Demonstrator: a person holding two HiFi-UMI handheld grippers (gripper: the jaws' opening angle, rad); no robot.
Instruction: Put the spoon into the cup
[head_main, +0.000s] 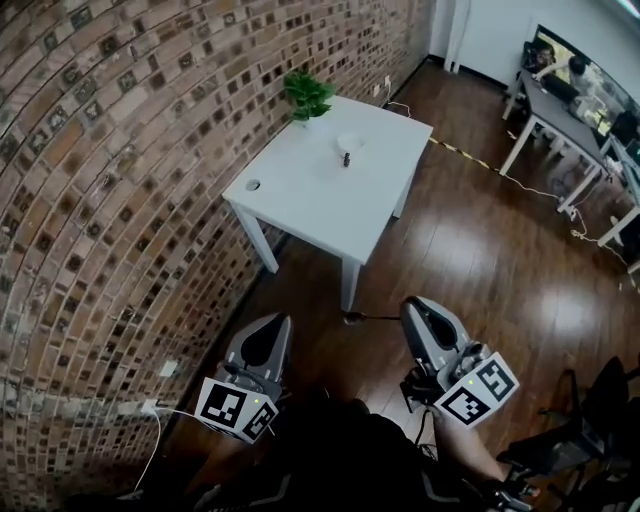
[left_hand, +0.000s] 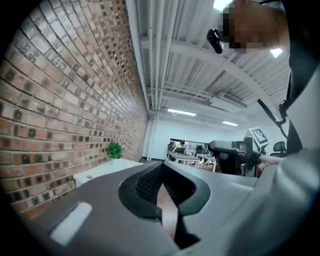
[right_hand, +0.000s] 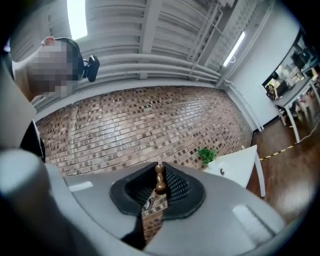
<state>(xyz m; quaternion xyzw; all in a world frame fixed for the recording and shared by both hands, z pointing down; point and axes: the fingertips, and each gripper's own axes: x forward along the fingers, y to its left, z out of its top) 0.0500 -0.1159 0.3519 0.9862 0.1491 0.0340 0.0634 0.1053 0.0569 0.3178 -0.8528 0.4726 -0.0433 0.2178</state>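
The right tongs (right_hand: 159, 169) pinch the spoon (right_hand: 160, 186), its end poking forward. The left tongs (left_hand: 162, 170) are closed, empty. The cup (head_main: 349, 142) sits far ahead.

Two hand-held tools are held low and close to the person's body, side by side and pointing roughly level. The left tool (head_main: 272, 322) has its jaws closed together with nothing between them. The right tool (head_main: 415, 306) is clamped on the brown beaded handle of the spoon (right_hand: 159, 181).
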